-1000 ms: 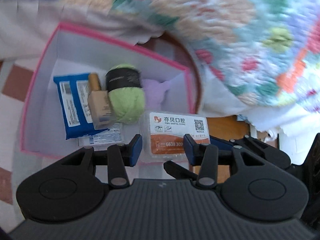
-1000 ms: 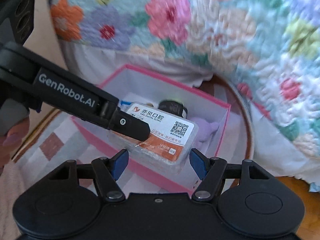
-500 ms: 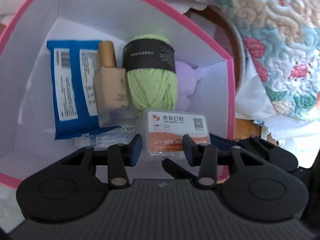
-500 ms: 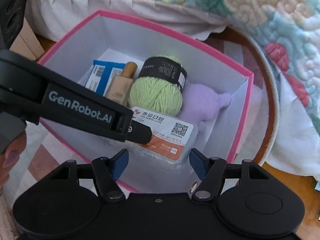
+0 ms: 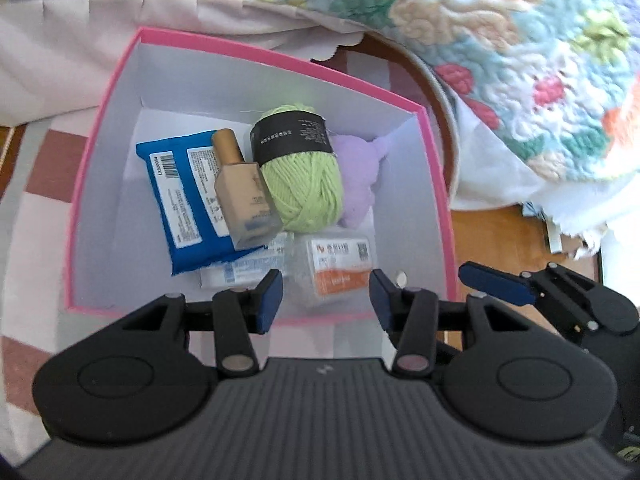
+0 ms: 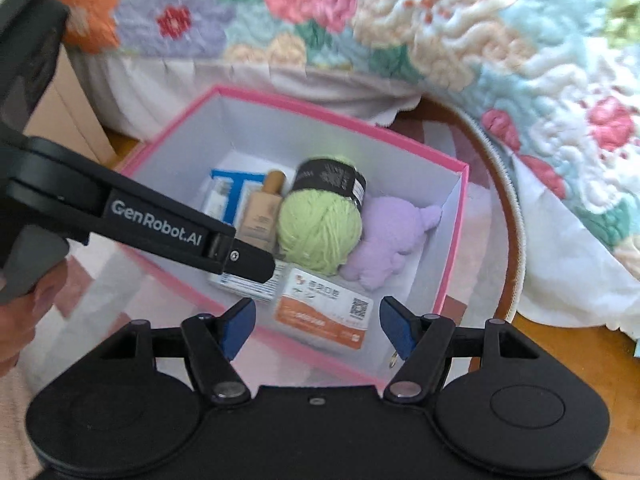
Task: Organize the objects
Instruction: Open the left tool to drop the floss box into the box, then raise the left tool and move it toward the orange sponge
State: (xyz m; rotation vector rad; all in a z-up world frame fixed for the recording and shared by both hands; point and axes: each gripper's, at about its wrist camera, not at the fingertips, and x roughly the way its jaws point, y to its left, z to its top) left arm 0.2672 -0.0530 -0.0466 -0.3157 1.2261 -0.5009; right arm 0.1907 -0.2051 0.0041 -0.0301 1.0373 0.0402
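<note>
My left fingers [image 5: 326, 300] are spreading with nothing between them — the clear dental-clinic case [image 5: 338, 270] lies in the pink box [image 5: 438, 184] at its near wall, beside the green yarn ball [image 5: 304, 188]. My right fingers [image 6: 316, 328] hang spread, empty.

Wooden floor [image 5: 496, 236]; round checked rug [image 5: 48, 168] on it; pink box [image 5: 438, 184] on rug
</note>
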